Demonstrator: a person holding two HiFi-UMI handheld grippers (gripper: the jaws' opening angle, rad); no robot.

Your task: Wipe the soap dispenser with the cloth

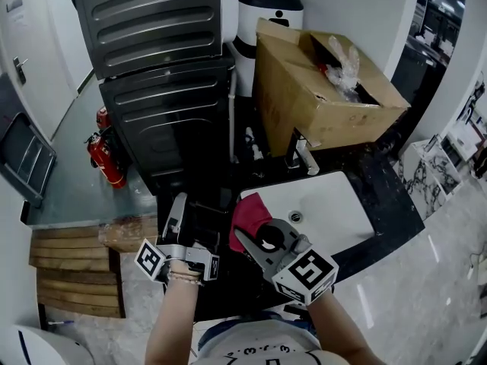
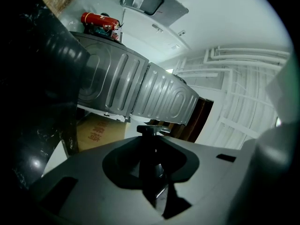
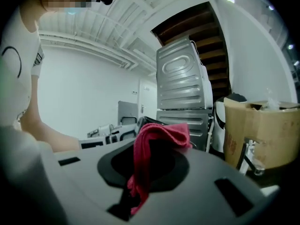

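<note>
Two grips: left gripper (image 1: 186, 213), tilted upward, fingers clamping the soap dispenser (image 2: 149, 165); right gripper (image 1: 251, 242), level, fingers pinching the cloth (image 3: 159, 137).

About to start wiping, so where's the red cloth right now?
The red cloth is pinched in the right gripper, low centre in the head view, at the left edge of the white sink, beside the soap dispenser in the left gripper.

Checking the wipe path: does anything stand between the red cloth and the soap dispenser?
Nothing visible does. The right hand-held gripper holds the red cloth right beside the dark soap dispenser gripped in the left hand-held gripper. Whether they touch cannot be told.
</note>
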